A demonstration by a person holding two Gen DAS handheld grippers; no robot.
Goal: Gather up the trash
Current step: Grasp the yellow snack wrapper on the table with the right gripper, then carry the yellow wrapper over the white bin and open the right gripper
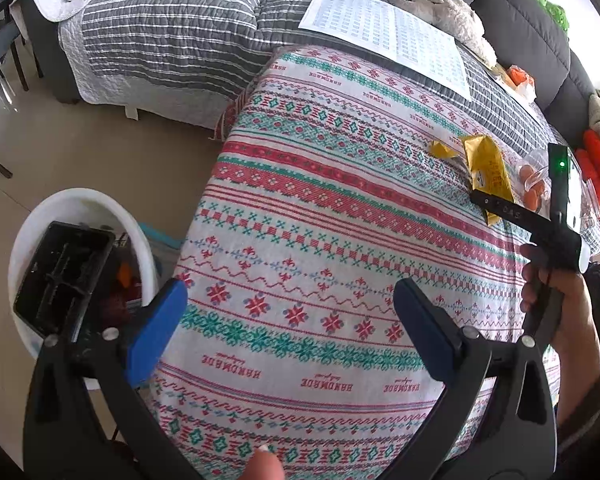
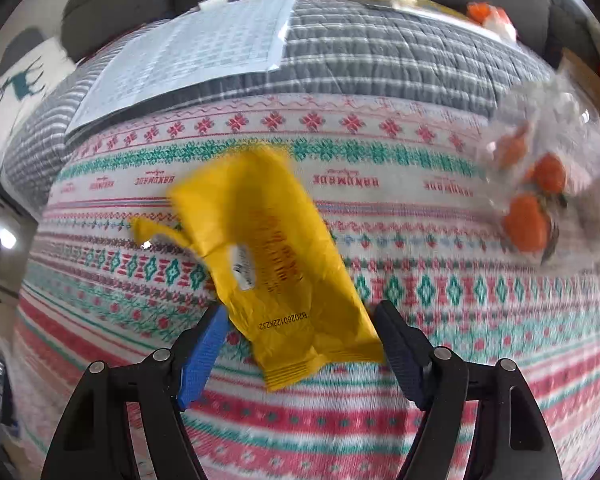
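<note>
Yellow wrapper [image 2: 276, 264] lies between the parted right tongs [image 2: 300, 352]

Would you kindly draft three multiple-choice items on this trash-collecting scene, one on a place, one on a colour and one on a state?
1. Where does the white bin stand?
A. on the patterned blanket
B. on the floor beside the bed
C. on the grey sofa

2. What colour is the large wrapper in front of the right gripper?
A. yellow
B. green
C. black

3. How does the left gripper stand?
A. shut on a wrapper
B. shut on a sheet of paper
C. open, holding nothing

Answers:
1. B, since the left wrist view shows the bin on the floor at the edge of the patterned blanket.
2. A, since the crinkled wrapper is plainly yellow in both views.
3. C, since its blue pads are wide apart with only blanket between them.
</note>
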